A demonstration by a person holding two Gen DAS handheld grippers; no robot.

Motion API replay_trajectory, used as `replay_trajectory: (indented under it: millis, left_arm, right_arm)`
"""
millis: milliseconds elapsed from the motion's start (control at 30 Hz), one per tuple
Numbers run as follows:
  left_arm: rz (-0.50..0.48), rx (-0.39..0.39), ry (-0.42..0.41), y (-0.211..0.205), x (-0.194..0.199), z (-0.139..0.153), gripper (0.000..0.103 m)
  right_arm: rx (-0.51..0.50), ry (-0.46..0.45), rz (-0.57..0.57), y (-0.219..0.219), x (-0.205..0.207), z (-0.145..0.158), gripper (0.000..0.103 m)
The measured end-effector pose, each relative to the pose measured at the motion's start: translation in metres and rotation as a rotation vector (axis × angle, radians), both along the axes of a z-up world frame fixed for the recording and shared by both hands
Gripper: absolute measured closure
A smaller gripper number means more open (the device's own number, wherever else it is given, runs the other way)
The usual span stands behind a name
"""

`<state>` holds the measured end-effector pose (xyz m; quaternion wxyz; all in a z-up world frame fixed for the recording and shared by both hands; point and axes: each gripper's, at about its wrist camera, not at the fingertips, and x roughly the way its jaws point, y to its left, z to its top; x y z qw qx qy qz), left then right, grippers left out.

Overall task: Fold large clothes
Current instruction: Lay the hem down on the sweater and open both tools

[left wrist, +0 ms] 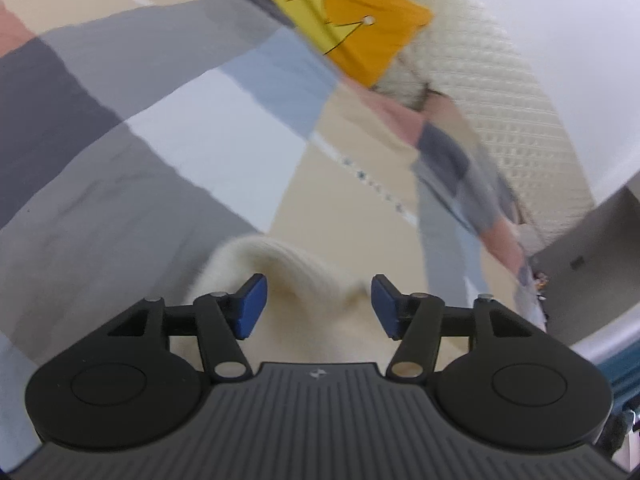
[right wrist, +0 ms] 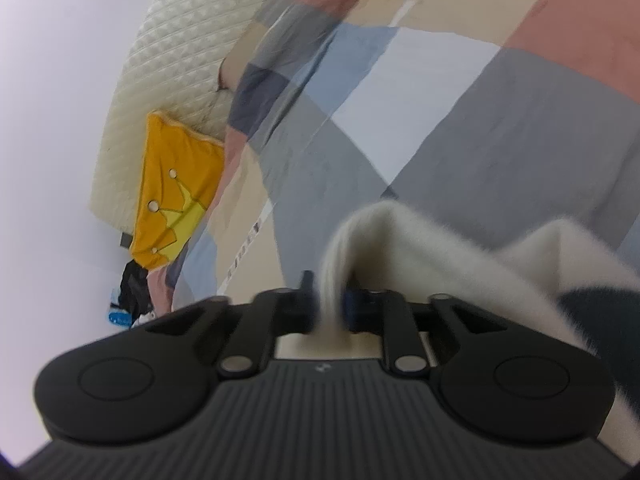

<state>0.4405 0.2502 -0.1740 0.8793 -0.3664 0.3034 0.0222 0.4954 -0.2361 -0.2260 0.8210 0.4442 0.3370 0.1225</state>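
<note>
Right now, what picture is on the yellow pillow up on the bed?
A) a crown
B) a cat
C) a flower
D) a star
A: the yellow pillow shows a crown drawn in dark lines with a little round ball on each tip; it also shows in the right wrist view, lying by the white quilted headboard.

Fluffy cream fleece garment (left wrist: 280,264): lower part hidden behind black left gripper (left wrist: 316,304) body.
In right wrist view, same garment (right wrist: 420,248) cut by right edge; fold hides right gripper (right wrist: 328,300) pads, contact unclear, motion-blurred.
Yellow crown-print pillow (left wrist: 344,28) cut by top edge.
Small dark and blue items (right wrist: 128,300) beside patchwork bedspread (right wrist: 440,120): too small to identify.
</note>
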Motion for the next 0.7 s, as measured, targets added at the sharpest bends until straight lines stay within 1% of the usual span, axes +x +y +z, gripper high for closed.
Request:
replay_trajectory:
  millis: [33, 67, 133, 233, 300, 333, 400, 467, 600, 667, 700]
  left_arm:
    - [-0.012, 0.007, -0.01, -0.002, -0.004, 0.003, 0.035]
    - [-0.027, 0.017, -0.018, -0.005, -0.009, 0.006, 0.035]
    - [-0.051, 0.05, -0.024, -0.013, -0.015, 0.01, 0.035]
    - [-0.081, 0.116, -0.007, -0.025, -0.024, 0.011, 0.035]
    - [-0.104, 0.198, 0.014, -0.037, -0.025, 0.009, 0.035]
    - [-0.113, 0.243, 0.031, -0.042, -0.026, 0.007, 0.035]
    - [-0.125, 0.337, 0.068, -0.054, -0.023, 0.002, 0.035]
    - [-0.129, 0.399, 0.078, -0.062, -0.021, -0.002, 0.035]
    - [-0.116, 0.469, 0.119, -0.066, -0.014, -0.011, 0.035]
    - [-0.122, 0.476, 0.135, -0.066, -0.01, -0.016, 0.035]
    - [-0.12, 0.474, 0.145, -0.065, -0.008, -0.019, 0.035]
  right_arm:
    - [-0.001, -0.014, 0.008, 0.002, -0.001, 0.003, 0.038]
    - [-0.001, -0.028, 0.02, 0.005, -0.001, 0.006, 0.035]
    - [-0.027, -0.067, 0.078, 0.015, -0.002, 0.016, 0.035]
    - [-0.153, -0.143, 0.159, 0.037, -0.01, 0.032, 0.036]
    - [-0.26, -0.172, 0.213, 0.055, -0.015, 0.038, 0.036]
    - [-0.323, -0.171, 0.232, 0.064, -0.017, 0.039, 0.041]
    - [-0.426, -0.161, 0.243, 0.076, -0.018, 0.036, 0.048]
    - [-0.506, -0.162, 0.24, 0.082, -0.017, 0.032, 0.049]
    - [-0.691, -0.181, 0.204, 0.092, -0.014, 0.028, 0.049]
    - [-0.73, -0.176, 0.208, 0.095, -0.012, 0.022, 0.052]
    - [-0.736, -0.156, 0.212, 0.095, -0.008, 0.016, 0.052]
